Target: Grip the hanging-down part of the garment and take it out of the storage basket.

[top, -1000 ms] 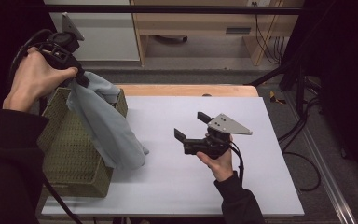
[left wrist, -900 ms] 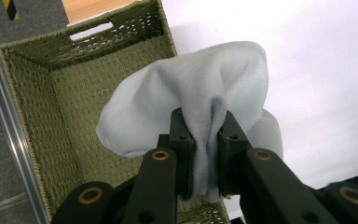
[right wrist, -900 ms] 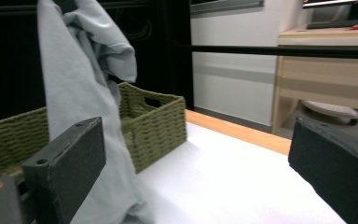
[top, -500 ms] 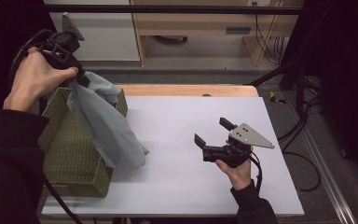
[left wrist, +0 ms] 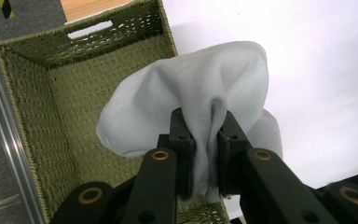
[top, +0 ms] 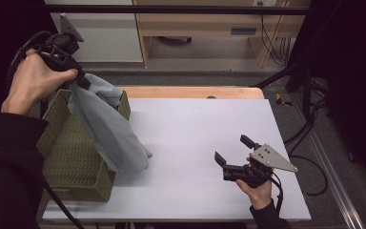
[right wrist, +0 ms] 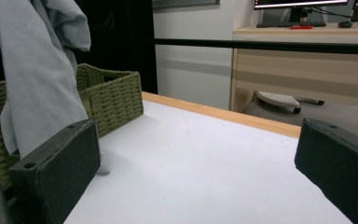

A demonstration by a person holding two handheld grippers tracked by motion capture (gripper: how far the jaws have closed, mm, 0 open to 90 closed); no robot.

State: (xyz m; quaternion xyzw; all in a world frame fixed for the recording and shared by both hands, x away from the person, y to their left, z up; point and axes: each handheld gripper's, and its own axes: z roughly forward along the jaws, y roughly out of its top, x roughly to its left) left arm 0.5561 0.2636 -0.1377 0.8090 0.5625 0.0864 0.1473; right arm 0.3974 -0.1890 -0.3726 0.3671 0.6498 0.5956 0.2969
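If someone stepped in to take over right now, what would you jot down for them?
Left hand-held gripper: shut on the light blue cloth, held high above the green woven basket.
Right hand-held gripper: open, holding nothing, low over the white table at its right.
Done: cloth lifted; its lower end hangs over the basket's rim onto the table.
Left: probably getting the cloth fully into the basket or out onto the table.

White table (top: pixel 195 129); wooden desk (top: pixel 209 24) behind.

The pale blue-grey cloth (top: pixel 109 126) hangs bunched from its pinched top end above the green woven basket (top: pixel 71 167). Its lower end drapes over the basket's near wall onto the white table (top: pixel 205 129).
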